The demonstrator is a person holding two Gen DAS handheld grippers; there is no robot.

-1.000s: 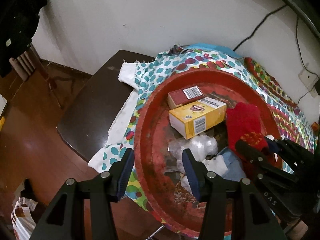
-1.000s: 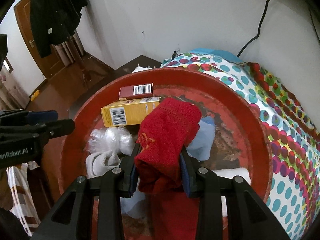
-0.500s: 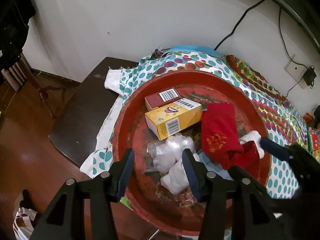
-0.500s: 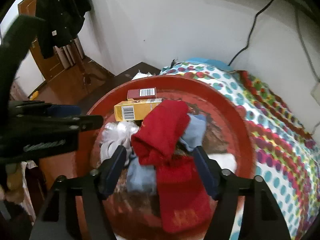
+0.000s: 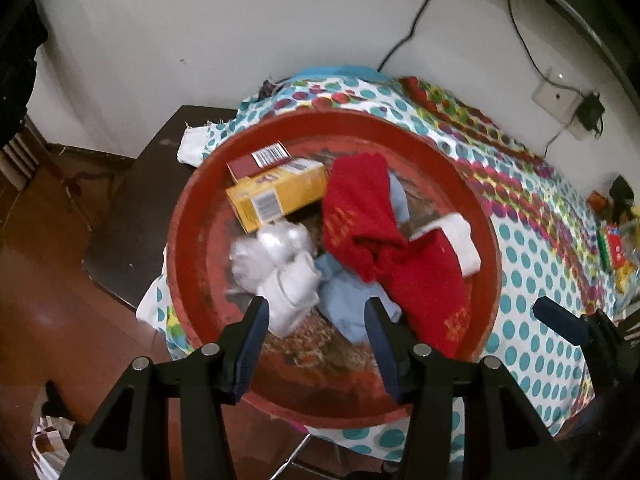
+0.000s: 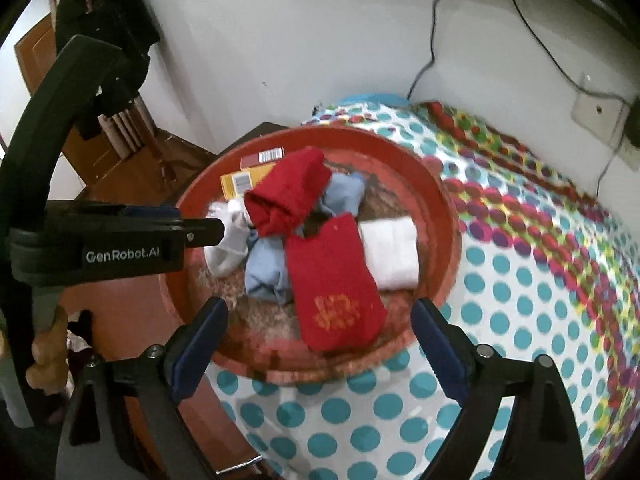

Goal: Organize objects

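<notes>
A round red tray (image 5: 188, 216) (image 6: 444, 216) lies on a polka-dot cloth. It holds two red socks (image 5: 356, 204) (image 6: 332, 280), a light blue cloth (image 5: 344, 300) (image 6: 268, 268), a white sock (image 5: 292, 296), a folded white cloth (image 6: 390, 252), a crumpled clear bag (image 5: 268, 244), a yellow box (image 5: 276, 196) and a dark red box (image 5: 256, 160). My left gripper (image 5: 316, 320) is open and empty over the tray's near side. My right gripper (image 6: 318, 320) is open and empty, above the tray's near rim; it also shows in the left wrist view (image 5: 560, 324).
The polka-dot cloth (image 6: 520, 300) covers a table against a white wall. A dark side table (image 5: 132, 208) stands to the left, over a wooden floor. Cables and a wall socket (image 5: 556, 98) are at the right. Small coloured items (image 5: 616, 240) lie at the far right.
My right gripper has opened and let go of the red sock, which now lies in the tray. It has drawn back from the tray. My left gripper has shifted right, still open.
</notes>
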